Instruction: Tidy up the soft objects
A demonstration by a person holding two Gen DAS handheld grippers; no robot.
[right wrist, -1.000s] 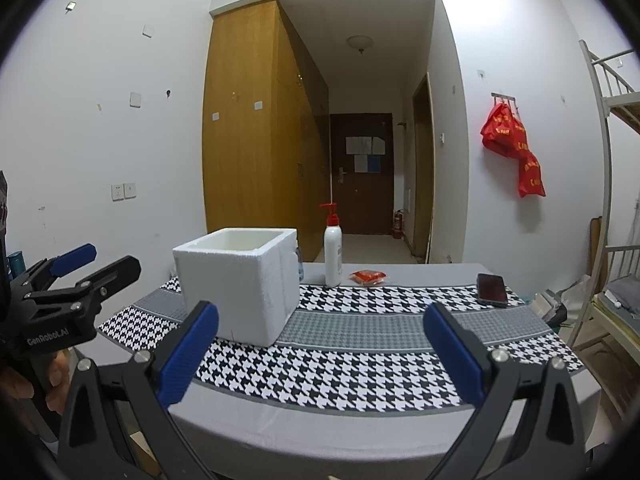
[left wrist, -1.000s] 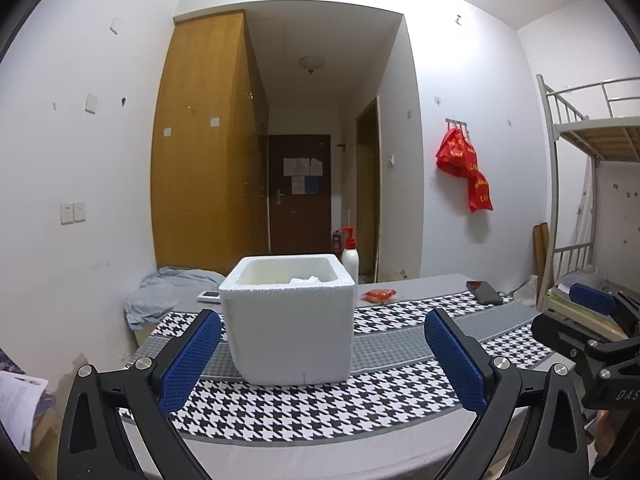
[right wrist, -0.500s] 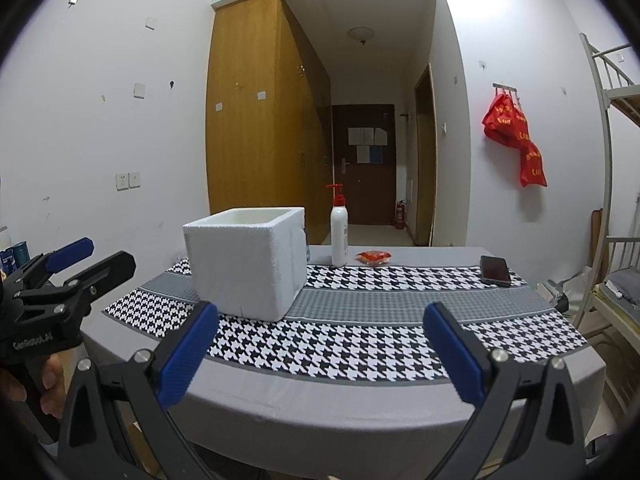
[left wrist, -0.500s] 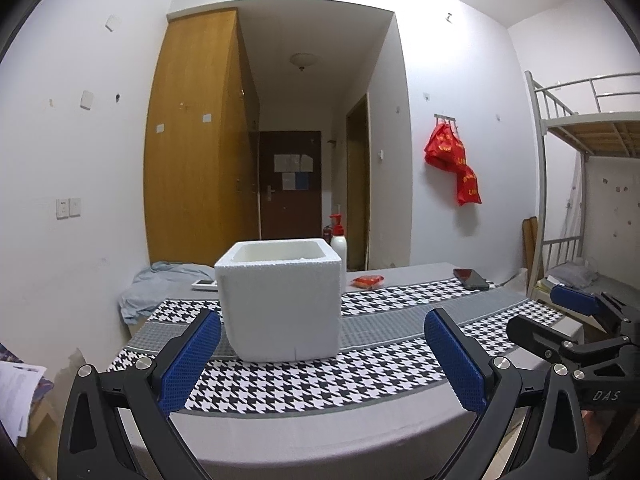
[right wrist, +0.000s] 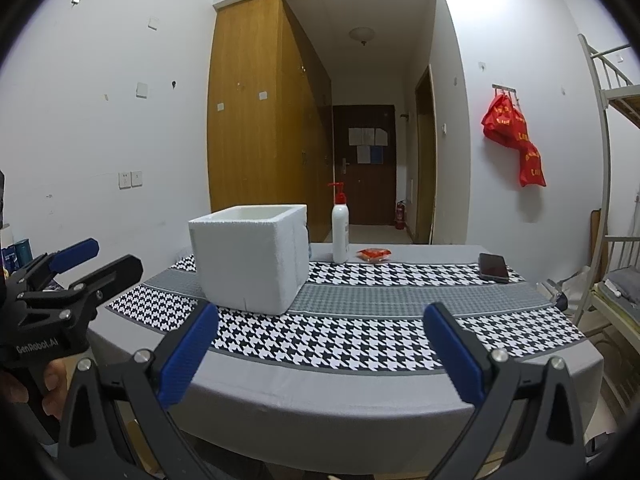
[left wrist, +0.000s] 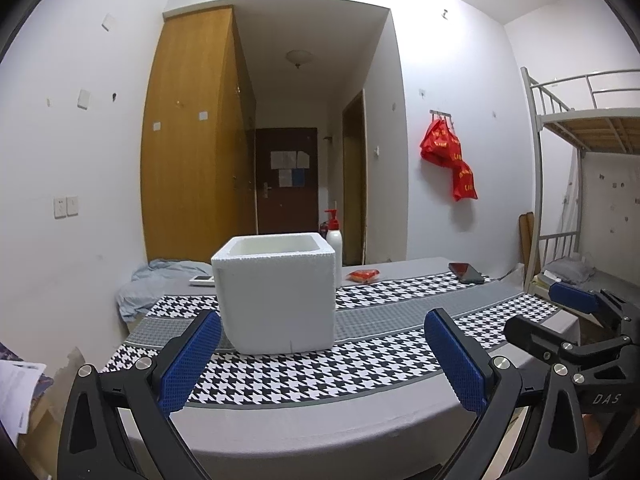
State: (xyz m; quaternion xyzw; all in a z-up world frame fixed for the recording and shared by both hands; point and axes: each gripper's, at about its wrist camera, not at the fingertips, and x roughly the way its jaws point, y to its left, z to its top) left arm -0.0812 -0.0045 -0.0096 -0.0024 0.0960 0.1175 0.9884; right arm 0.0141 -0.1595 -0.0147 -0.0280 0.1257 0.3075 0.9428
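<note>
Both claws hang before the near edge of the table (left wrist: pixel 320 420), each spread wide with nothing between its blue pads: the left claw (left wrist: pixel 322 354) faces the foam box (left wrist: pixel 276 300), the right claw (right wrist: pixel 320 354) looks over bare cloth. A houndstooth runner (right wrist: pixel 360 328) with a grey band crosses the grey top. The box stands open-topped on the runner's left part, its inside hidden from both views, so no soft thing can be made out in it. Behind it stands a pump bottle (right wrist: pixel 340 236), beside that a small red packet (right wrist: pixel 374 255), and a phone (right wrist: pixel 494 267) lies near the right end. A crumpled blue cloth (left wrist: pixel 160 280) lies at the far left end. White walls, a wooden wardrobe (right wrist: pixel 256 120) and a dark door (right wrist: pixel 364 164) close the room; a bunk frame (left wrist: pixel 580 160) stands right. Runner right of the box lies open.
</note>
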